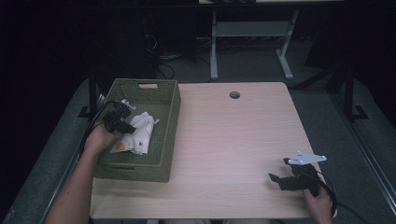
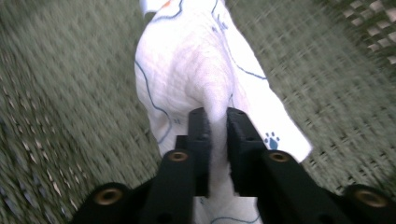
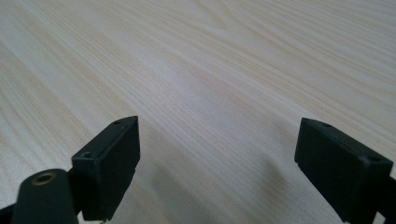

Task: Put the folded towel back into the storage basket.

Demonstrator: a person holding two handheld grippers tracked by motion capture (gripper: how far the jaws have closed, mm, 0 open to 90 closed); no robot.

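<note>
One wooden table (image 1: pixel 233 149) carries a green woven basket (image 1: pixel 168 100) at its left edge, and in it lies a white printed cloth (image 1: pixel 140 133). The left gripper (image 2: pixel 217 116) pinches a raised fold of that cloth. It looks light, soft and floppy, so a bunched ridge seems the best hold. The right gripper (image 3: pixel 217 154) gapes wide, empty, above bare wood.
</note>
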